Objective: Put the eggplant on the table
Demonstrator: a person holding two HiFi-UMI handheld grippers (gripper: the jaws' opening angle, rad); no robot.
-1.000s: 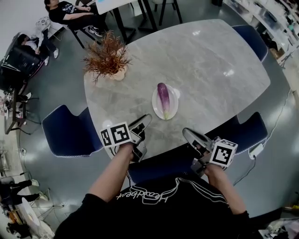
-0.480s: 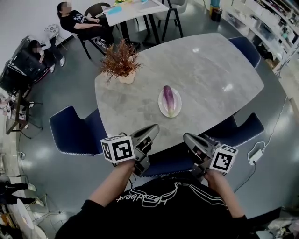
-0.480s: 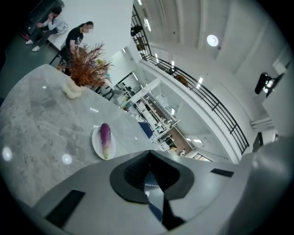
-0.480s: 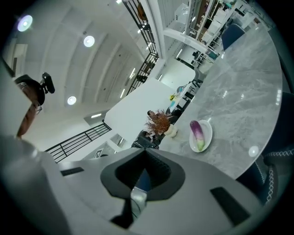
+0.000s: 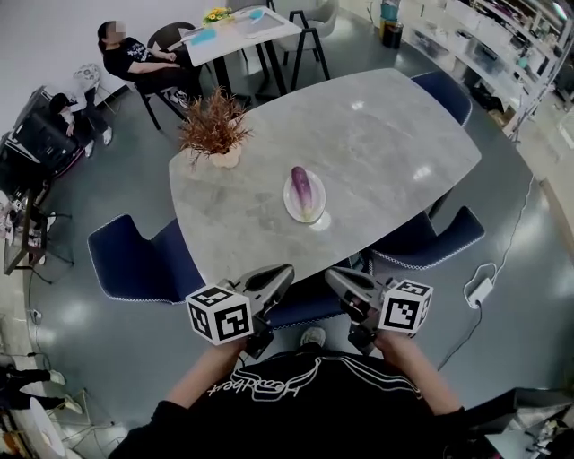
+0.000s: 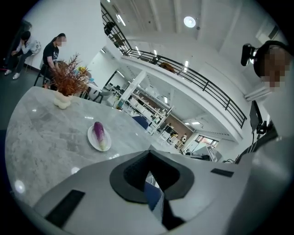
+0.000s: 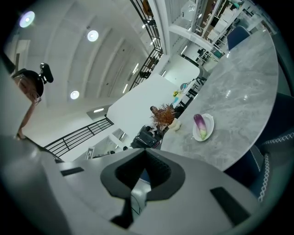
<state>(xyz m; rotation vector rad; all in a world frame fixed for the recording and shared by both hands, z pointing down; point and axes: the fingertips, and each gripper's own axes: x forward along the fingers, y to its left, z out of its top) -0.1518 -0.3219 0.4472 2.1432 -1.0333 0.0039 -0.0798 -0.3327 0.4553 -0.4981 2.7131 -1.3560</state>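
Observation:
A purple eggplant (image 5: 303,189) lies on a white plate (image 5: 293,204) near the middle of the grey marble table (image 5: 377,134). Both grippers are held short of the table's near edge, over the floor, well apart from the plate. My left gripper (image 5: 285,271) is shut with nothing in it, and my right gripper (image 5: 333,275) is shut and empty too. In the left gripper view the eggplant (image 6: 98,131) lies on its plate (image 6: 91,140) far beyond the closed jaws of the left gripper (image 6: 149,155). The right gripper view shows the eggplant (image 7: 200,124) beyond the right gripper (image 7: 145,153).
A potted dried plant (image 5: 213,128) stands at the table's far left. Blue chairs sit at the near left (image 5: 133,264), near right (image 5: 423,240) and far right (image 5: 444,89). People (image 5: 134,56) sit by another table (image 5: 235,22). A cable and adapter (image 5: 479,289) lie on the floor.
Both grippers have drawn back from over the table's near edge and risen. The left gripper's jaws, spread a second ago, have closed. The eggplant stays on its plate.

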